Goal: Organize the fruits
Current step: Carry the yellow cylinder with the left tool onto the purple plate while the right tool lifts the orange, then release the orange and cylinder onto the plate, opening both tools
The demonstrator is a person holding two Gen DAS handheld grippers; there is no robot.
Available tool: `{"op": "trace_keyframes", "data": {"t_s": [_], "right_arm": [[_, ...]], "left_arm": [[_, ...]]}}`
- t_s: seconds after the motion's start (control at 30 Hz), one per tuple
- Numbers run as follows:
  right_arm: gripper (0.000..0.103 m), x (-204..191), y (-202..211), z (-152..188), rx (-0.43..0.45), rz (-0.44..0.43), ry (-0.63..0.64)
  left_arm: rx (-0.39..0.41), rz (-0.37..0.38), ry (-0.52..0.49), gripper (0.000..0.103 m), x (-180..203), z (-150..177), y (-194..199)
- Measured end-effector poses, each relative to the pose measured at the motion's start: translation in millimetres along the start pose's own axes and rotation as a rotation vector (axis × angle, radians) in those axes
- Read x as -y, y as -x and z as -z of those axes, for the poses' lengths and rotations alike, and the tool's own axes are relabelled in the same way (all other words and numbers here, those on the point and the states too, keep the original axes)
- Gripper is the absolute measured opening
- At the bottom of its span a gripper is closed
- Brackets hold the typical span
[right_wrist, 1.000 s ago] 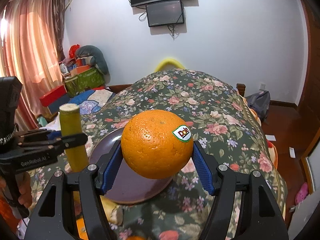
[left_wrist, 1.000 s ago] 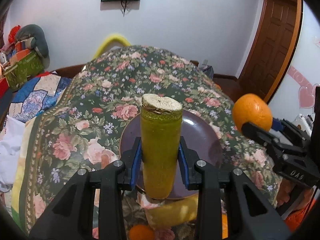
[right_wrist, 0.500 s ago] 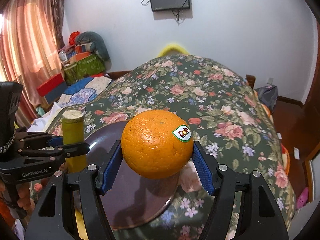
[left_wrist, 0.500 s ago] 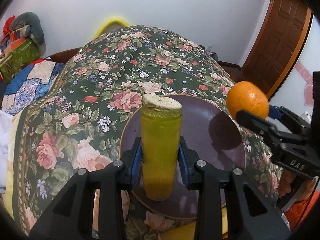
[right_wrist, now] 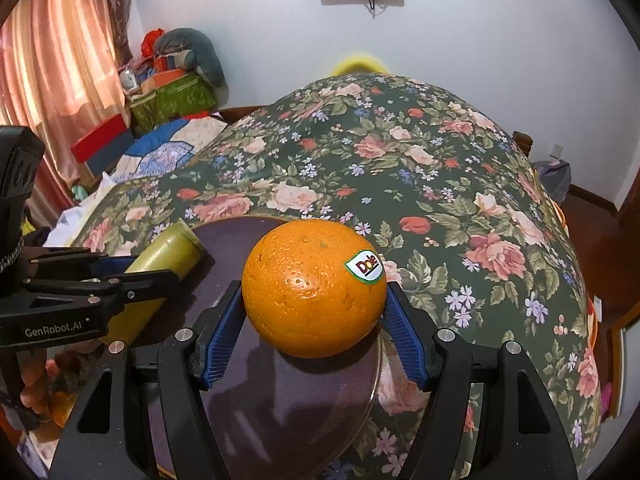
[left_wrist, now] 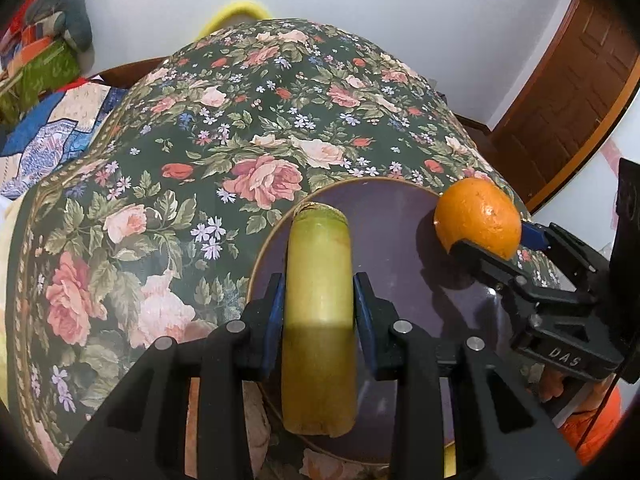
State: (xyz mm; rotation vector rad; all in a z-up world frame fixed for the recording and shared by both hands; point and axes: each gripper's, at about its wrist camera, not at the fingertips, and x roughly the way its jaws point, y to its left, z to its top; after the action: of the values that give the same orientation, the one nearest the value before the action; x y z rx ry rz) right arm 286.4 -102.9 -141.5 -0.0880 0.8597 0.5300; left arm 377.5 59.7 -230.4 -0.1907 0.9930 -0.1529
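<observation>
A round, firm orange with a sticker is sitting clamped at its widest girth in the right tool, hanging over a dark purple plate. Beside it, the left tool is gripping a stiff, smooth yellow-green cylindrical stalk mid-length, above the floral-clothed tabletop.

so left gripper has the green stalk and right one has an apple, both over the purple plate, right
Not quite. The right gripper holds an orange with a Dole sticker, not an apple; the right wrist view shows it clearly. The rest stands: the left gripper has the green stalk, and both are over the purple plate.
</observation>
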Motion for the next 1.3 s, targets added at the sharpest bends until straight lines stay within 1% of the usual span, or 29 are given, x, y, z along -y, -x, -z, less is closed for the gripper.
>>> {"op": "trace_keyframes", "data": {"t_s": [0.1,0.23,0.3,0.33,0.4,0.47,0.57,0.63,0.73,0.93,1.13,1.2,1.3], "right_arm": [[0.066,-3.0,-2.0,0.8,-0.004,0.008,0.015],[0.068,-3.8,-5.0,1.6,-0.019,0.007,0.013],[0.068,-4.6,-4.8,2.7,-0.021,0.009,0.017],[0.068,-5.6,-4.1,3.0,-0.023,0.004,0.023],[0.068,-8.7,-3.5,3.3,-0.032,0.0,0.035],[0.068,-11.4,-0.8,3.1,-0.027,0.014,0.043],[0.069,-10.7,7.8,1.8,-0.016,0.009,0.025],[0.069,-10.0,15.4,0.8,-0.007,0.001,0.01],[0.069,-11.4,30.5,0.1,0.013,0.012,0.004],[0.07,-18.5,70.5,2.6,0.059,0.02,0.006],[0.074,-28.6,112.4,14.5,0.111,0.035,0.016],[0.075,-33.0,123.8,20.3,0.123,0.038,0.016],[0.076,-41.4,137.4,30.9,0.134,0.045,0.02]], "left_arm": [[0.001,-0.006,-0.012,0.034,1.1,0.3,0.5],[0.023,-0.005,-0.037,0.035,7.3,0.6,5.3],[0.036,-0.02,-0.048,0.044,9.8,1.3,8.9],[0.04,-0.021,-0.049,0.045,10.9,1.3,10.4],[0.048,-0.016,-0.047,0.046,12.1,1.9,15.0],[0.057,-0.014,-0.042,0.046,12.2,2.3,21.6],[0.075,-0.02,-0.044,0.046,13.3,4.0,35.7],[0.089,-0.031,-0.05,0.046,14.6,5.9,46.1],[0.109,-0.037,-0.055,0.046,16.3,10.6,64.2],[0.154,-0.07,-0.076,0.051,22.4,28.4,103.5],[0.186,-0.091,-0.094,0.063,27.7,53.8,140.1],[0.194,-0.098,-0.097,0.07,29.2,63.5,149.5],[0.196,-0.104,-0.096,0.071,29.4,80.1,160.2]]}}
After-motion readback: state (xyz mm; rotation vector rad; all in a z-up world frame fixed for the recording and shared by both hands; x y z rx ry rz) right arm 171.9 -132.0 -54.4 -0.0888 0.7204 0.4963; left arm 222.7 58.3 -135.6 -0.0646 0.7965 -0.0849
